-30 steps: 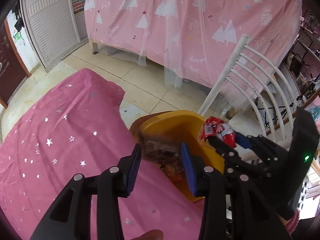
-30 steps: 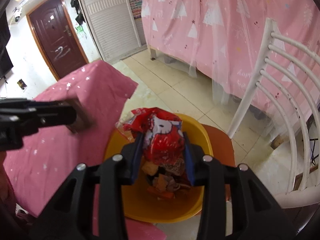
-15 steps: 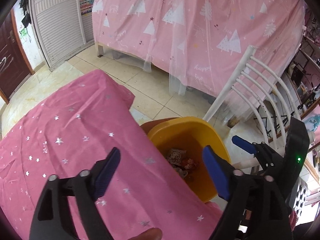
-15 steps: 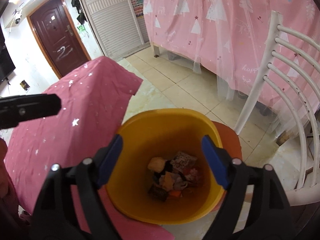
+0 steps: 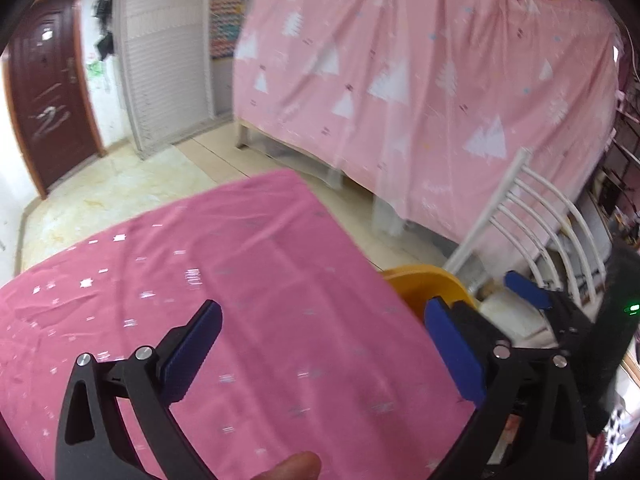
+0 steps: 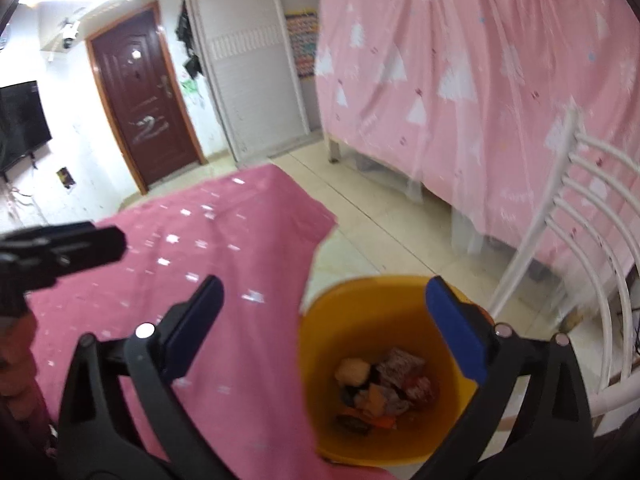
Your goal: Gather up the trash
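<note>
A yellow bin (image 6: 360, 312) stands beside the table's right edge, with several wrappers and scraps (image 6: 384, 388) lying in its bottom. My right gripper (image 6: 322, 312) is open and empty, above the bin and the table edge. My left gripper (image 5: 320, 332) is open and empty over the pink star-patterned tablecloth (image 5: 200, 280). In the left wrist view only the bin's rim (image 5: 420, 276) shows, with the right gripper's blue pads (image 5: 524, 290) beyond it. The left gripper's black arm (image 6: 60, 248) shows at the left of the right wrist view.
A white metal chair (image 6: 580, 248) stands right of the bin. A bed draped in a pink tree-print curtain (image 5: 420, 80) is behind. A brown door (image 6: 140, 112) and white shutter (image 6: 256, 92) are at the far wall. Tiled floor (image 6: 380, 208) lies between.
One second ago my right gripper held a red wrapper over the bin; it opened and the wrapper dropped in. Both grippers opened wide and pulled back left, toward the table.
</note>
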